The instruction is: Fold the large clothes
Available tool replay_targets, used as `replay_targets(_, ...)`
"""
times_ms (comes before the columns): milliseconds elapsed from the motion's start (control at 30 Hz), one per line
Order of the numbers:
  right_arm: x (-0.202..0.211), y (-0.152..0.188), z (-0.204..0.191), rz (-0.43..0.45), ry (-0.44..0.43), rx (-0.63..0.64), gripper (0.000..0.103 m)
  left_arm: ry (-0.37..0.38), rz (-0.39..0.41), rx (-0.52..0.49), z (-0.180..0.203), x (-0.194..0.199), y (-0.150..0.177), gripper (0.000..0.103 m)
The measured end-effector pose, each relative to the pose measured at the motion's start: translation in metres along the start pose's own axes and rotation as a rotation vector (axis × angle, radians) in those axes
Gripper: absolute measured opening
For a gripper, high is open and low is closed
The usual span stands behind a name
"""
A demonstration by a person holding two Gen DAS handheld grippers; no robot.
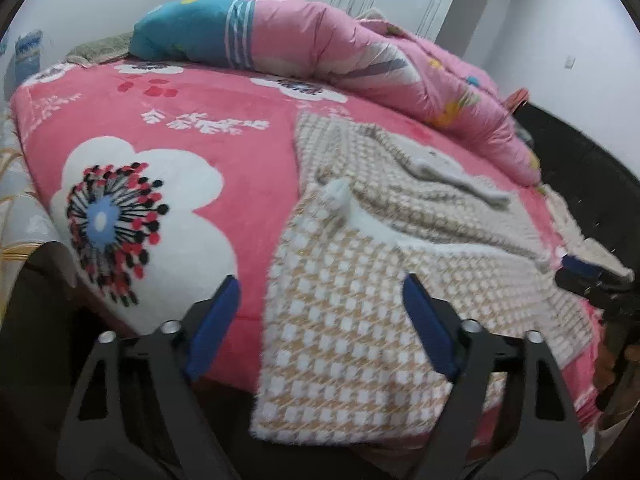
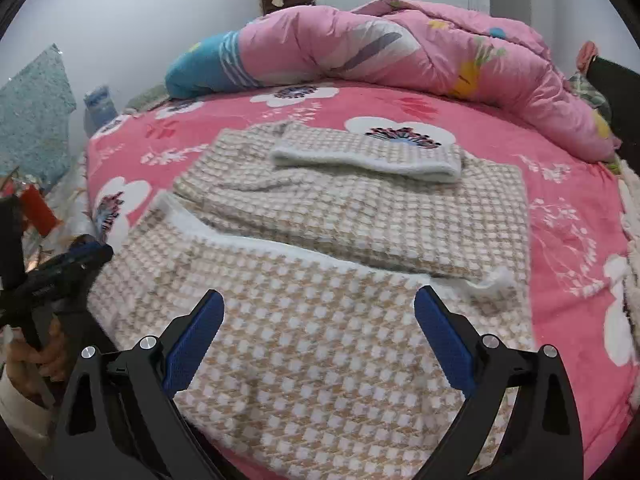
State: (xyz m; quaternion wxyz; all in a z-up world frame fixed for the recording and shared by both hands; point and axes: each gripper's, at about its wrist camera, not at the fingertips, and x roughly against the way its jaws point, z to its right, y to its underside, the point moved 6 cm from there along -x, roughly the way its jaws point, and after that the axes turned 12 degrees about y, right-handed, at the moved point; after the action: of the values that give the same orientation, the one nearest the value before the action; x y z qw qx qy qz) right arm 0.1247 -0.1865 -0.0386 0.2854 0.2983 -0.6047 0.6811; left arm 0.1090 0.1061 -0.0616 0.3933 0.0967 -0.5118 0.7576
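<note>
A beige-and-white houndstooth garment [image 1: 360,320] lies partly folded on a pink floral bed; it also shows in the right wrist view [image 2: 320,340], with a sleeve and white cuff [image 2: 368,160] folded across its far part. My left gripper [image 1: 320,292] is open above the garment's near left edge, holding nothing. My right gripper [image 2: 318,308] is open above the garment's near part, holding nothing. The right gripper also shows at the right edge of the left wrist view [image 1: 592,276]. The left gripper shows at the left edge of the right wrist view [image 2: 80,256].
A pink floral blanket [image 1: 160,128] covers the bed. A rolled pink and blue duvet [image 2: 400,48] lies along the far side. A dark headboard [image 1: 580,160] stands at the right. Bottles and clutter [image 2: 36,204] sit beside the bed's left side.
</note>
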Motion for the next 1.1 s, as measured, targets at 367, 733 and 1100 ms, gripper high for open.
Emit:
replay_targets(367, -0.036, 0.031, 0.003, -0.131, -0.036, -0.071, 0.093, 0.132, -0.019, 0.083, -0.004, -0.013, 0.001, 0.045)
replay_targets(733, -0.039, 0.033, 0.003, -0.118, -0.050, -0.067, 0.093, 0.161, -0.066, 0.114, -0.009, -0.031, -0.013, 0.045)
replay_targets(1100, -0.037, 0.037, 0.005, -0.102, -0.068, -0.063, 0.094, 0.114, -0.136, 0.026, 0.000, -0.060, -0.016, 0.046)
